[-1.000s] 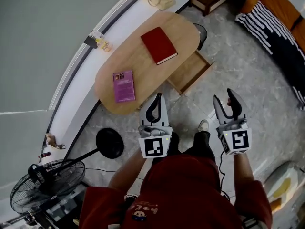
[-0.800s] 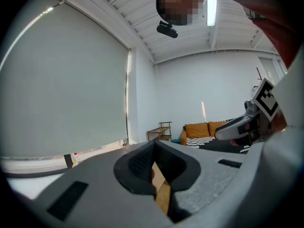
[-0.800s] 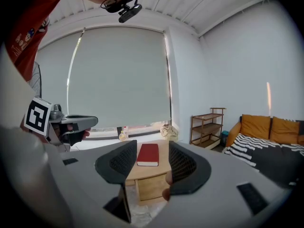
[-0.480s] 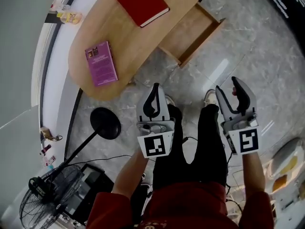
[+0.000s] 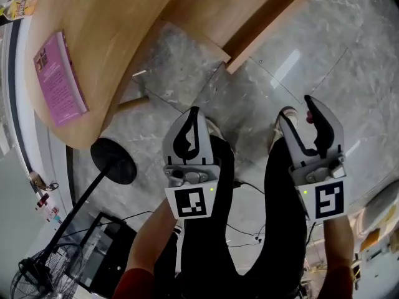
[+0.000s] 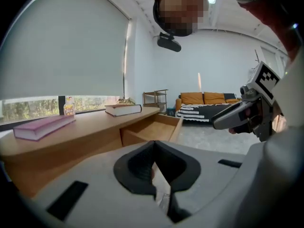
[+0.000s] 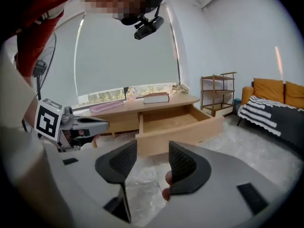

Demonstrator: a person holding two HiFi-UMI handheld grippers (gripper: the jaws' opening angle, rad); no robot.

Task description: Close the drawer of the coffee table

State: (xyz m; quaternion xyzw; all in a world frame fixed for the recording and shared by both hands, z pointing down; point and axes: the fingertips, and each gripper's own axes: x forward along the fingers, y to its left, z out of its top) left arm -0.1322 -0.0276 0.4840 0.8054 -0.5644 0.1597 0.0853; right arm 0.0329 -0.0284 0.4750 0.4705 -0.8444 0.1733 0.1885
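Grey marble floor [image 5: 349, 61] spreads below a rounded wooden bench [image 5: 112, 23] that fills the upper left of the head view. A purple book [image 5: 57, 83] lies flat on the bench's left part. Near the bench's near-left edge, the black round base of a fan stand [image 5: 113, 161] sits on the floor.

The left gripper [image 5: 192, 114] hangs over the person's left leg. Its fingers are pressed together tip to tip, with nothing between them.

To the right, the drawer [image 5: 262, 27] stands pulled well out of the bench's near side. The right gripper view shows its bare wooden bottom, and a red book [image 7: 156, 98] lies on the bench top above it.

The right gripper [image 5: 297, 111] is furthest right, over the floor and apart from the drawer front. Its fingers stand wide, with only floor seen through the gap.

Against a second ago, the bench looms much larger and the red book has slid off the top of the head view. Both grippers have sunk toward the floor, and the drawer is out as far as before.
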